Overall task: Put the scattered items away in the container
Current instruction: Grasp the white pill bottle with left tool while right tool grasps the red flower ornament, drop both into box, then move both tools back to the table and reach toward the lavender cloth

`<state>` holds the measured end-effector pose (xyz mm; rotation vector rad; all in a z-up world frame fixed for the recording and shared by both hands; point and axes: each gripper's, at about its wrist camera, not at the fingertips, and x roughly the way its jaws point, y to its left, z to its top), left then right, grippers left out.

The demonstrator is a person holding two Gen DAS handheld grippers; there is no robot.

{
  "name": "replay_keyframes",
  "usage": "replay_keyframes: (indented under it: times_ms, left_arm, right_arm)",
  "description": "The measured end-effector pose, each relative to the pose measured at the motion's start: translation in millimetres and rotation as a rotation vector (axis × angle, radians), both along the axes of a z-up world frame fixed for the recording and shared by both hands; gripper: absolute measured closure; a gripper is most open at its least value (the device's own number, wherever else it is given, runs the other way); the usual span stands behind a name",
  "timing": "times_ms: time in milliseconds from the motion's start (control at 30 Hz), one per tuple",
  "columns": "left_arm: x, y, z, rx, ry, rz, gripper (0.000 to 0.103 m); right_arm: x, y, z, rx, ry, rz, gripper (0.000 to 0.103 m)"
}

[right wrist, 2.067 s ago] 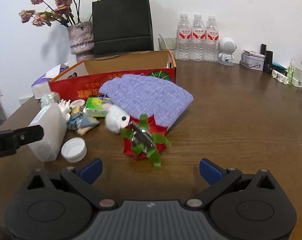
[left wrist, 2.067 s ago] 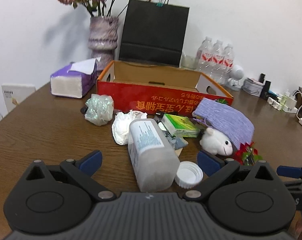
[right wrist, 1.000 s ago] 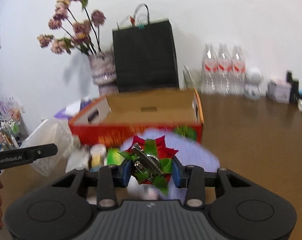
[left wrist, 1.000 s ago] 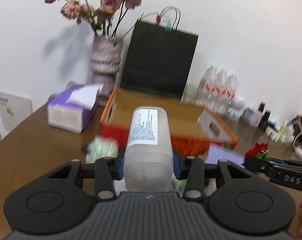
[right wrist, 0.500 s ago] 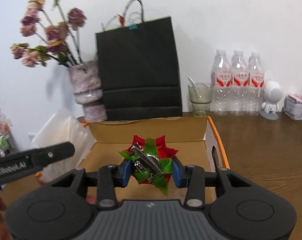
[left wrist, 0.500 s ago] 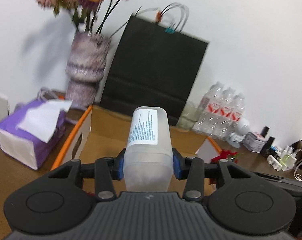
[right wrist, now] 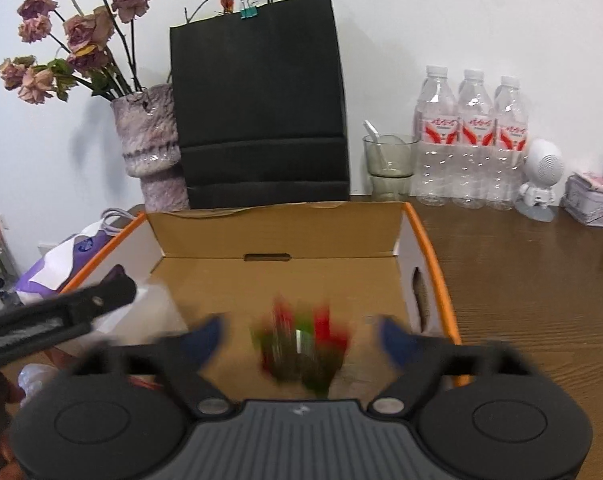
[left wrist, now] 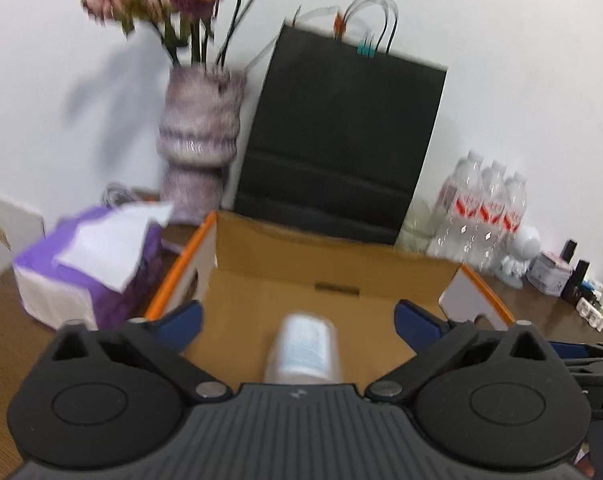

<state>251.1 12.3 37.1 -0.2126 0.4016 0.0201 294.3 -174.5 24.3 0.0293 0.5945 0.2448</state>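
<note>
The open cardboard box with orange rims [left wrist: 381, 276] [right wrist: 277, 236] lies right below both grippers. My left gripper [left wrist: 297, 318] is open over it, and the white plastic bottle [left wrist: 305, 350] is blurred between and below the jaws, free of them, inside the box. My right gripper [right wrist: 301, 332] is open too, and the red and green bow clip [right wrist: 301, 344] is blurred between the jaws, loose over the box floor. The left gripper's arm [right wrist: 57, 316] shows at the left of the right wrist view.
Behind the box stand a black paper bag [left wrist: 337, 148] [right wrist: 257, 108], a vase of dried roses [left wrist: 199, 136] [right wrist: 151, 144], water bottles [left wrist: 485, 216] [right wrist: 469, 136], a glass cup [right wrist: 389, 164] and a white robot figure [right wrist: 541, 176]. A purple tissue box [left wrist: 89, 264] sits left of the box.
Both grippers opened over the box. The bottle dropped out of the left one and the bow clip out of the right one; both are blurred as they fall.
</note>
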Motion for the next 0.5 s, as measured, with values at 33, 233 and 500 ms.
replay_keyframes:
  times_ms: [33, 233, 500]
  left_arm:
    - [-2.4, -0.5, 2.8, 0.011, -0.008, 0.001, 0.000]
    - [-4.2, -0.6, 7.3, 0.009, 0.000, -0.003, 0.000]
    - [-5.6, 2.7, 8.4, 0.005, 0.008, 0.013, 0.000]
  right_arm:
    - [-1.8, -1.2, 3.1, -0.008, -0.005, -0.004, 0.000]
    - [-9.0, -4.6, 12.8, -0.001, -0.004, 0.011, 0.000]
    - [-11.4, -3.4, 12.4, -0.010, 0.006, 0.011, 0.000]
